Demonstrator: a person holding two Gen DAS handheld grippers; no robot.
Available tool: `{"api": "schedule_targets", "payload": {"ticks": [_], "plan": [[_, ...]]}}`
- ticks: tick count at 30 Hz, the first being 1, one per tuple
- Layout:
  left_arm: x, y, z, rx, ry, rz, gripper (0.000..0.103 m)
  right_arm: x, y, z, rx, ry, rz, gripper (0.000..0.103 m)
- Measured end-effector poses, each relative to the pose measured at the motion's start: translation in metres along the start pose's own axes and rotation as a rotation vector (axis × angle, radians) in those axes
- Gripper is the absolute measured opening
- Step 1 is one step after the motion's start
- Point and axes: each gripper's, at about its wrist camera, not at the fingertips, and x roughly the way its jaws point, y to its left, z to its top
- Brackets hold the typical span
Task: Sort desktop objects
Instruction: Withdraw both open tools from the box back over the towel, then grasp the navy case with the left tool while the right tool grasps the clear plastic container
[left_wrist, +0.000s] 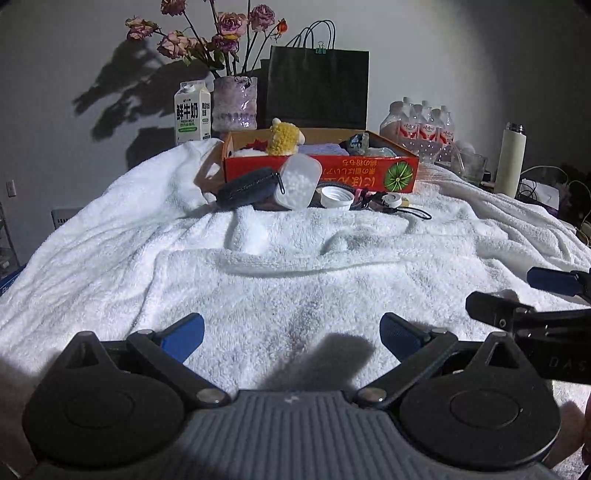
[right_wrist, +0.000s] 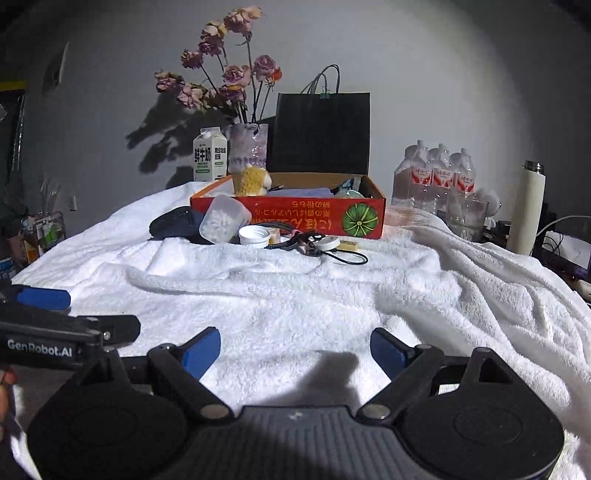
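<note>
Both grippers gape empty, left gripper (left_wrist: 291, 334) marked "GenRobot.AI", right gripper (right_wrist: 295, 349); milk carton (left_wrist: 192, 112) reads "FRESH MILK".

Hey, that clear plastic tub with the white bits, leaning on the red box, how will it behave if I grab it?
The clear tub is tilted against the red box, so a push would probably topple or slide it. It looks like light, thin plastic with smooth sides, so it may flex or slip in the jaws. The white bits inside would likely shift.
</note>
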Motion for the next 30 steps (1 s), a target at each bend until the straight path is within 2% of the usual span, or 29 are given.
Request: {"api": "schedule_targets", "payload": {"ticks": [4,10,15,18,21,22,24,26,28,30], "plan": [[-0.001,0.005,0.006,-0.015,-0.004,0.001,0.103,0.003,-0.005,0.003,0.021,0.022,0.007,0.088],[0.007,0.018,0.041,0.015,-0.053,-0.02,0.103,0.012,-0.013,0.022,0.091,0.042,0.077,0.087],[0.042,0.026,0.073,0.12,-0.071,-0.046,0.103,0.031,-0.013,0.049,0.118,0.028,0.136,0.086],[0.069,0.029,0.092,0.194,-0.089,-0.094,0.103,0.063,-0.005,0.087,0.087,0.002,0.172,0.086],[0.101,0.034,0.105,0.241,-0.049,-0.118,0.103,0.097,0.002,0.117,0.087,0.005,0.215,0.086],[0.11,0.038,0.108,0.244,-0.041,-0.127,0.103,0.097,0.002,0.117,0.087,0.005,0.215,0.086],[0.121,0.047,0.112,0.227,-0.025,-0.143,0.097,0.137,0.009,0.14,0.136,0.042,0.294,0.086],[0.13,0.057,0.115,0.221,-0.01,-0.198,0.09,0.166,0.016,0.15,0.165,0.078,0.347,0.086],[0.136,0.067,0.116,0.186,0.008,-0.227,0.08,0.196,0.022,0.156,0.191,0.141,0.357,0.085],[0.137,0.078,0.119,0.149,0.012,-0.247,0.074,0.219,0.028,0.159,0.205,0.196,0.352,0.076]]}}
